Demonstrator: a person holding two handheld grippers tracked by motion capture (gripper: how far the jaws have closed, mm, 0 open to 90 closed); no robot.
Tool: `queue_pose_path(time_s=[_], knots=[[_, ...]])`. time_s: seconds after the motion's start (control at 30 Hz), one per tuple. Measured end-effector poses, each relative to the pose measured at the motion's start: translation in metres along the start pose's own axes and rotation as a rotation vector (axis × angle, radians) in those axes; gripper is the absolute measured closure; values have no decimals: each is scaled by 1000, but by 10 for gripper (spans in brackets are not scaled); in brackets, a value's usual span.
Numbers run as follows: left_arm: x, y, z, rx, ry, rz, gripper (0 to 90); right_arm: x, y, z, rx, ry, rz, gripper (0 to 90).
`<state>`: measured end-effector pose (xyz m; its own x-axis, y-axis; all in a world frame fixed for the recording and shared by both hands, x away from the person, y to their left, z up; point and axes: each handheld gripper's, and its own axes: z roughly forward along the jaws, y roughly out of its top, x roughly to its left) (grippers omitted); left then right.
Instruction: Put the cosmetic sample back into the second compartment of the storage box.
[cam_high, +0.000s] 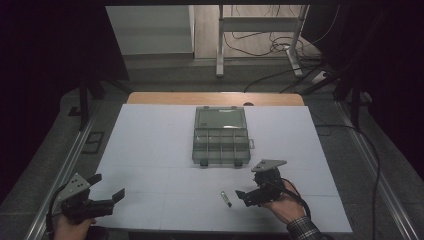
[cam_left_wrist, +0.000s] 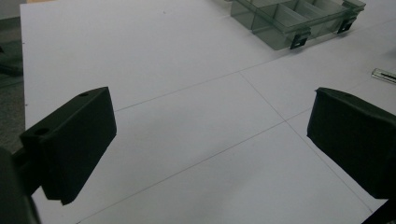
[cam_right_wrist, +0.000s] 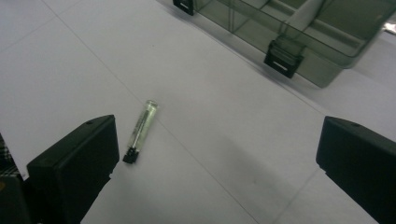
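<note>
1. Here the right gripper (cam_high: 241, 195) hung low over the white table (cam_high: 150, 150), its jaws spread wide and empty, held in the person's right hand (cam_high: 285, 202) near the front edge.
2. Just beside it lay a small clear vial (cam_high: 226, 198) with a black cap — flat on the table surface, touching neither jaw. In the right gripper view the vial (cam_right_wrist: 140, 130) sat close to the left jaw, cap end toward the camera, apart from the jaw.
3. The left gripper (cam_high: 107, 187) hovered at the table's front left corner, well apart from the vial; its jaws were likewise released, with bare table between them in the left gripper view.
4. A smoke-tinted plastic compartment box (cam_high: 220, 136) stood at mid-table beyond the vial, lid laid back open, black latches on its near wall — the dividers showed in the right gripper view (cam_right_wrist: 299, 28).
</note>
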<state>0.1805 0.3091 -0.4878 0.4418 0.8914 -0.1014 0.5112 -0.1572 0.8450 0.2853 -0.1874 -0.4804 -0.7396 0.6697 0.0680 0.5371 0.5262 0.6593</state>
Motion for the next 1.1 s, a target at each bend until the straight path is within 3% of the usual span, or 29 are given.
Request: queue_pose_path(time_s=[0.3,0.5,0.77,1.1], knots=[[0,0,0,-1,-2,-3,16,9,11,16,52,23,8,1],[1,0,0,-2,-3,-7,16,15,16,26,94,20,-6,76],[1,0,0,-2,-4,-6,16,25,20,37,144,71,-51,275],[1,0,0,-4,-9,-9,16,37,20,51,216,108,-127,621]])
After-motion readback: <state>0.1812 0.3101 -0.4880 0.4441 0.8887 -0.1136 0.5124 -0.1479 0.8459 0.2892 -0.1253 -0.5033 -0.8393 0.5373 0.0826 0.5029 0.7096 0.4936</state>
